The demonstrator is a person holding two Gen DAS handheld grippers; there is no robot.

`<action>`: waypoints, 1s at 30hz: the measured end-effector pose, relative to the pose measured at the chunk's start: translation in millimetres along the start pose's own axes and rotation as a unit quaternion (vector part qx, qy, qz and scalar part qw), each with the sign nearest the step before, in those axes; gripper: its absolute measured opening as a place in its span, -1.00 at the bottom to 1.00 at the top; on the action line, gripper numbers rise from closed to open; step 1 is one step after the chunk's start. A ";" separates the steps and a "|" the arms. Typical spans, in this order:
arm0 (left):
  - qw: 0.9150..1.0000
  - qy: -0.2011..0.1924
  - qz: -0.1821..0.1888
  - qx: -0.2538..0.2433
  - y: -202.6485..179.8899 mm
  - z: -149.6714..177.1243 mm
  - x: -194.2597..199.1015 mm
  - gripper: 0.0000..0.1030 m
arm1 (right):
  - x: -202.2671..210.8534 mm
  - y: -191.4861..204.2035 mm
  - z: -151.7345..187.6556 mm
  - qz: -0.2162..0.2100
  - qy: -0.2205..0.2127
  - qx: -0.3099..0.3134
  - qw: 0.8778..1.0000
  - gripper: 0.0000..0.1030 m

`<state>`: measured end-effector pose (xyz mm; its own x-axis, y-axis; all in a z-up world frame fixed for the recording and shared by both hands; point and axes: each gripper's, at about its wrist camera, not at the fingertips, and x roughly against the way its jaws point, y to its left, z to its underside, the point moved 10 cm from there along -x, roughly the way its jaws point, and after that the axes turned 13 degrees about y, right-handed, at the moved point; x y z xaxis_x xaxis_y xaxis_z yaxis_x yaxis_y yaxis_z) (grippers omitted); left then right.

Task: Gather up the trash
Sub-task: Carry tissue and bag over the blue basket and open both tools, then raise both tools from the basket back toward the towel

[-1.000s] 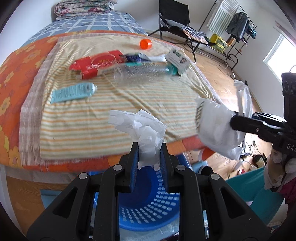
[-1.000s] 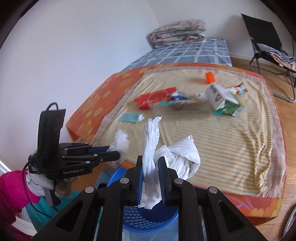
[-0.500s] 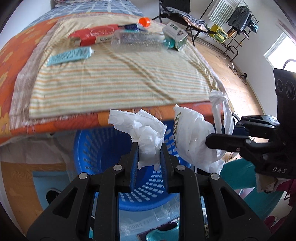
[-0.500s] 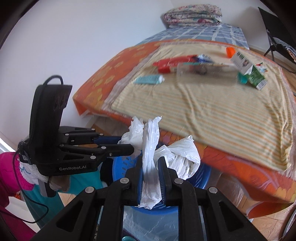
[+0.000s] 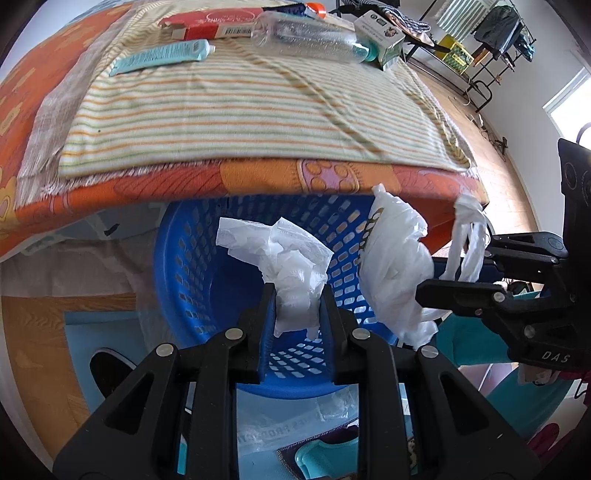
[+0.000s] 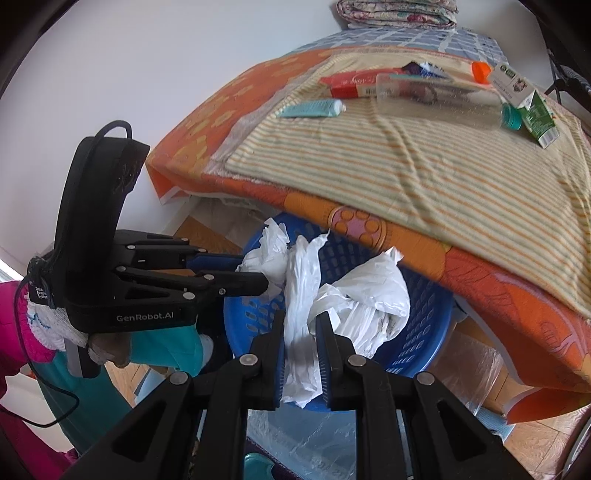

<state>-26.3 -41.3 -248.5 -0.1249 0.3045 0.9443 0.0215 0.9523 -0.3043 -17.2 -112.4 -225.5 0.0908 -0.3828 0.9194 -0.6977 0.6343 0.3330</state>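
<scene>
Trash was in both grippers at this moment. The left gripper (image 5: 297,314) was clenched on a crumpled tissue (image 5: 280,258), and the right gripper (image 6: 301,354) was clenched on a white plastic bag (image 6: 354,302). Both loads hung over the mouth of a blue basket (image 5: 184,266) that stood on the floor, tucked partly under the edge of the bed (image 5: 258,177).

The step in hand looked like the drop. To do it well, each load probably needed to sit squarely over the basket's opening before the jaws parted. The bag seemed the trickier piece: it was light and billowy, bulging toward the basket's near side, so a low release would likely serve better than letting it float. The two grippers were near each other, and staggering the releases might have kept the tissue and bag from tangling.

More rubbish lay on the striped cloth (image 5: 240,110) spread over the orange bedcover: a teal tube (image 5: 162,57), a red box (image 5: 214,24), a clear plastic bottle (image 5: 306,38), a small green and white carton (image 5: 382,48) and an orange cap (image 6: 481,70). So the task appeared to be only partly done.

Beyond the bed were a wooden floor, a pale wall, folded bedding (image 6: 395,13) at the far end, and a clothes rack (image 5: 491,40) near a bright window.
</scene>
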 end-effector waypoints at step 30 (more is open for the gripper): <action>0.999 0.000 -0.033 0.022 19.5 -2.3 -2.6 0.23 | 1.1 -27.0 -7.1 0.050 -0.011 -0.042 0.998 0.65</action>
<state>-23.3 -23.5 -256.6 -0.1243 0.2407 0.9626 -0.0297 0.9688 -0.2460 6.8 -125.2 -231.9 0.0077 -0.3292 0.9442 -0.6410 0.7231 0.2573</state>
